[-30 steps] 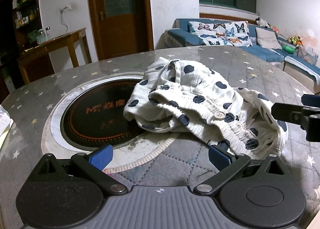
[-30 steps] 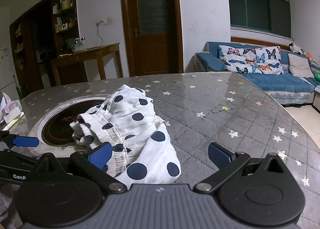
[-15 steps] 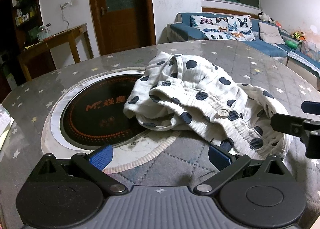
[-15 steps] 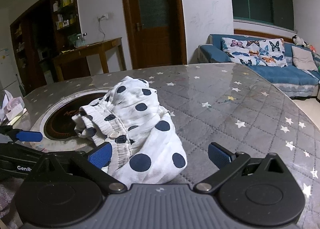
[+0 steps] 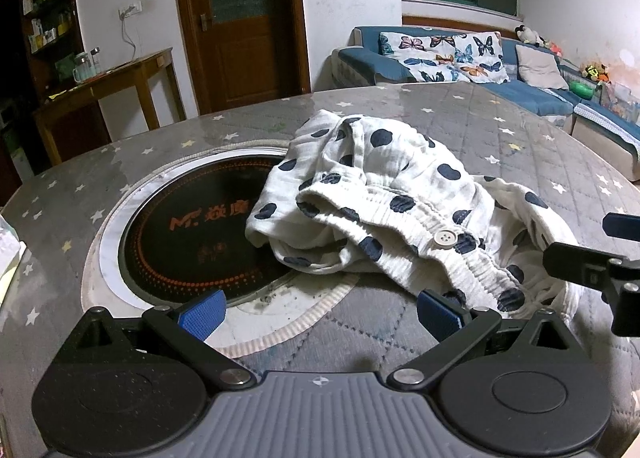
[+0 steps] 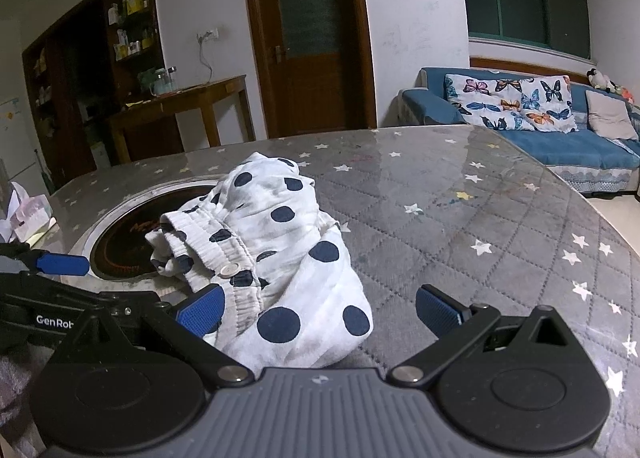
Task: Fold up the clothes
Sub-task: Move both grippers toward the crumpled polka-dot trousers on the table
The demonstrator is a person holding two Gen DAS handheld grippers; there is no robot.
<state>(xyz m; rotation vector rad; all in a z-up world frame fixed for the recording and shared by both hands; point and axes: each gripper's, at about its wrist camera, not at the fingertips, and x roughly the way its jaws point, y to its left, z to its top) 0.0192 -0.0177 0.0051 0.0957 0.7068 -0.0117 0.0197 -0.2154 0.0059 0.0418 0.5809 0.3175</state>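
Two grippers are ours here, and both hang with jaws spread wide, gripping nothing. Our left gripper (image 5: 320,308) sits low at the near rim of the table, its blue pads astride bare quilted cloth and the pale ring of the round black induction hob (image 5: 188,230) set into the top. Our right gripper (image 6: 318,308) is closer in: its left pad (image 6: 200,310) lies just beside, perhaps touching, the ribbed waistband, while the other pad stands over open tabletop.

Between them lies the white crumpled garment with dark navy polka dots (image 5: 384,193), heaped rather than spread, its elastic waistband and single pale button (image 5: 444,237) turned toward us and one side draped over the hob's edge. We judge it is bunched like this because folding has not begun; the waistband facing us offers the firmest hem to pinch, which would explain why we hold both tools low and open on either side of it.

For room, the grey star-printed quilted table cover (image 6: 480,225) stretches bare to the right and beyond the heap, ample for laying the cloth flat. To the left the hob's recess and raised ring could snag a dragged hem.
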